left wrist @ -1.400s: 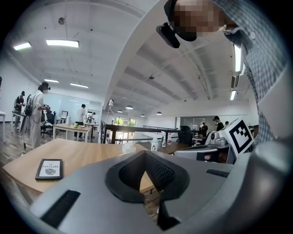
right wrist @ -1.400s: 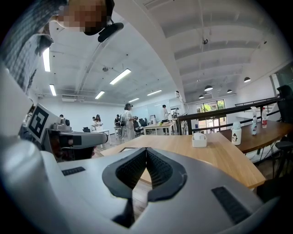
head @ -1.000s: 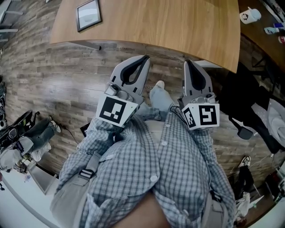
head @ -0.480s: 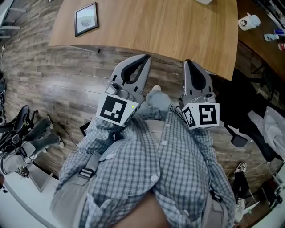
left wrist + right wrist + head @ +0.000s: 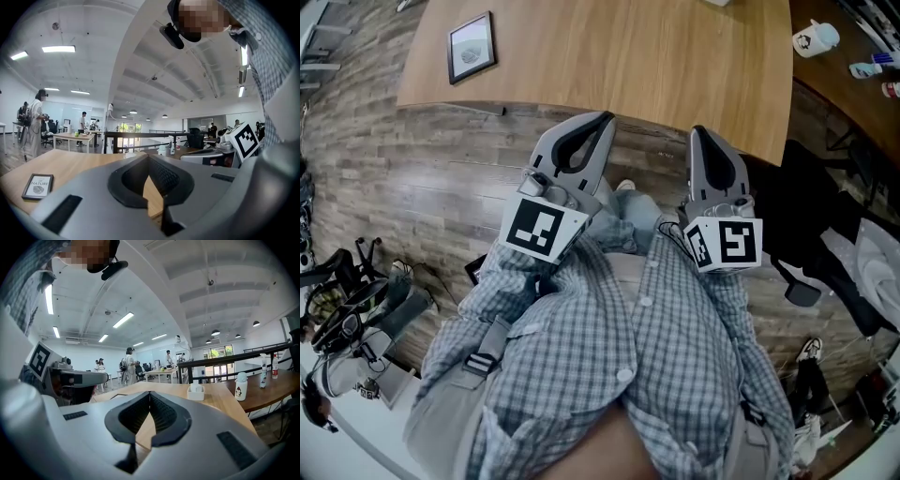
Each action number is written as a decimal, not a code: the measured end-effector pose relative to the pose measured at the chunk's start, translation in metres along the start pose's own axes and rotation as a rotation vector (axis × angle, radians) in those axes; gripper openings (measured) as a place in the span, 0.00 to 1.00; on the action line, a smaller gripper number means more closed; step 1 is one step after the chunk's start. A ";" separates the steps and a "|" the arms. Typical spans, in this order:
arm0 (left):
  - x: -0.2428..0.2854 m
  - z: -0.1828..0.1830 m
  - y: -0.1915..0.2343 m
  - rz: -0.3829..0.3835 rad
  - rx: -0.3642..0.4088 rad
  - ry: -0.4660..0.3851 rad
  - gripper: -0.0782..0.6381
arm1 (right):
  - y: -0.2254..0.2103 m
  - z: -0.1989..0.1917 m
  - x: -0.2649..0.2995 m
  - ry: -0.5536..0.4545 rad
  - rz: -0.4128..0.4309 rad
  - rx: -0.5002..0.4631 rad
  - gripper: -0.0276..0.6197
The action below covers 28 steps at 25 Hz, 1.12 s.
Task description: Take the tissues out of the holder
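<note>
A white tissue holder [image 5: 195, 392] with tissues sticking up stands far out on the wooden table [image 5: 656, 56]; in the head view only a white corner of it [image 5: 719, 3] shows at the top edge. My left gripper [image 5: 606, 117] [image 5: 149, 156] is shut and empty, its tips just short of the table's near edge. My right gripper [image 5: 696, 130] [image 5: 150, 393] is also shut with nothing in it, level beside the left one and pointing at the table. Both are well away from the holder.
A small framed picture [image 5: 472, 47] [image 5: 38, 186] lies on the table's left part. A dark side table at the right carries a white mug [image 5: 814, 37] [image 5: 241, 386] and bottles [image 5: 262, 371]. Black gear [image 5: 356, 300] on the floor at left, a black chair [image 5: 811, 202] at right. People stand far off.
The table and the framed picture have slid left and lower in the head view as I move along toward the table. Both grippers keep their pose and stay shut.
</note>
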<state>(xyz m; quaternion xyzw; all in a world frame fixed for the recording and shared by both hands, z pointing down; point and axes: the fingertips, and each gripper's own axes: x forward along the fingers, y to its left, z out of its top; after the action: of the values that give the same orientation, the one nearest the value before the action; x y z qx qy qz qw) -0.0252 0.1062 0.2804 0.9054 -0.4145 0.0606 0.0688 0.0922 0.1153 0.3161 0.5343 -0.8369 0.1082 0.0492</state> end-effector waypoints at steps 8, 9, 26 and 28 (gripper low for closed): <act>-0.001 0.006 0.011 0.021 0.009 -0.031 0.11 | 0.001 -0.001 -0.003 0.004 -0.015 -0.007 0.06; 0.001 0.007 0.012 0.017 0.010 -0.033 0.11 | 0.001 0.001 -0.003 0.001 -0.018 -0.008 0.06; 0.052 0.013 0.057 -0.080 0.001 -0.006 0.11 | -0.023 0.016 0.054 0.006 -0.116 -0.003 0.06; 0.060 0.014 0.067 -0.093 0.007 -0.003 0.11 | -0.025 0.017 0.064 0.009 -0.128 0.000 0.06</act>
<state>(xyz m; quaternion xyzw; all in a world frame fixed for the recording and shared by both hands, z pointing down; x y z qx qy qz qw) -0.0368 0.0159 0.2812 0.9239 -0.3721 0.0574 0.0680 0.0881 0.0446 0.3153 0.5863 -0.8007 0.1073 0.0599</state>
